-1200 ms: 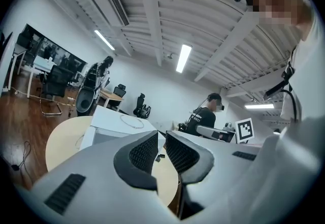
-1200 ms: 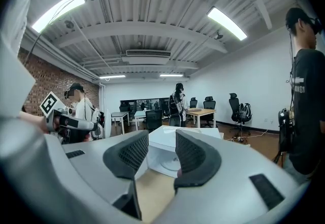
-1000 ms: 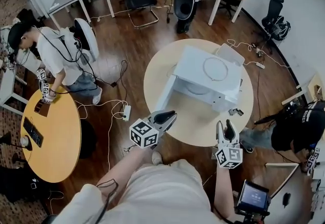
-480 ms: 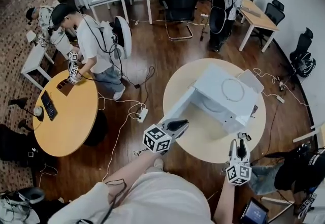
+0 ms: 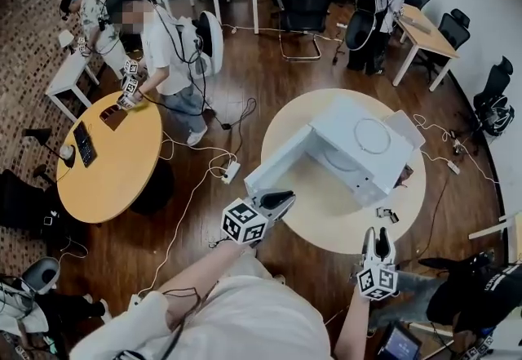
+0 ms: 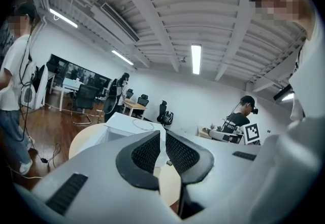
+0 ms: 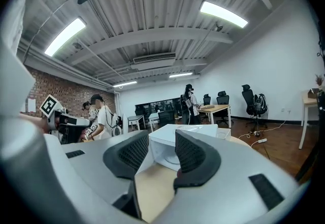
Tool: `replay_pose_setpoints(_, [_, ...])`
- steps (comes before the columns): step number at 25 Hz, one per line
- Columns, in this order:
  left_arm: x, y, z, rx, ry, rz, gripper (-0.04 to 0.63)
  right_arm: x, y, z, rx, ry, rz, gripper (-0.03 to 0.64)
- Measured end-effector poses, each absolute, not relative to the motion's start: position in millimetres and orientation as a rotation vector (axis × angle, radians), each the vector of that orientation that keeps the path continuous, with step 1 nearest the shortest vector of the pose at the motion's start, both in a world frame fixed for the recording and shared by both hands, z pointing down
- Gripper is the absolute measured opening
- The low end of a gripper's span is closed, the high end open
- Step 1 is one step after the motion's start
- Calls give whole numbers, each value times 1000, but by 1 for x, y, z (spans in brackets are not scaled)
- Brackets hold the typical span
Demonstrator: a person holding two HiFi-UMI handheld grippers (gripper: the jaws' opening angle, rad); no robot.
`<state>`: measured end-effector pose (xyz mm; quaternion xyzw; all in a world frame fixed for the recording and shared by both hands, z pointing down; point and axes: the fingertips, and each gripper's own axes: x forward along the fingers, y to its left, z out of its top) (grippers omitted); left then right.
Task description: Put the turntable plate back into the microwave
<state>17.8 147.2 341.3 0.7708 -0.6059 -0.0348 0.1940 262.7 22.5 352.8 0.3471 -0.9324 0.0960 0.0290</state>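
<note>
Moved: round table (image 5: 326, 224) and white microwave (image 5: 338, 123) lie further right and lower in the head view than a second ago; the turntable plate (image 5: 371, 136) has stayed on the microwave's roof.
Left: left gripper (image 5: 282, 200) is held out by the table's near-left edge, just below the open microwave door (image 5: 277, 161). Its jaws are almost together with only a sliver between them, and nothing is in it.
Right: right gripper (image 5: 379, 234) is at the table's near edge. Its pads stand a modest gap apart and are empty; the microwave cavity shows through the gap.
Plate: clear glass disc lying flat on top of the microwave, not inside.
Beyond: another person (image 5: 163, 48) at an orange table (image 5: 114, 179).
</note>
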Motion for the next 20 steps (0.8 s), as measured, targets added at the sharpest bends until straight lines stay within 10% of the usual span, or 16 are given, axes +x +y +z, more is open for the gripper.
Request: replay_pose_setpoints(20, [66, 217, 380, 1998, -1779, 5, 37, 316, 59, 430, 932, -2798, 430, 155])
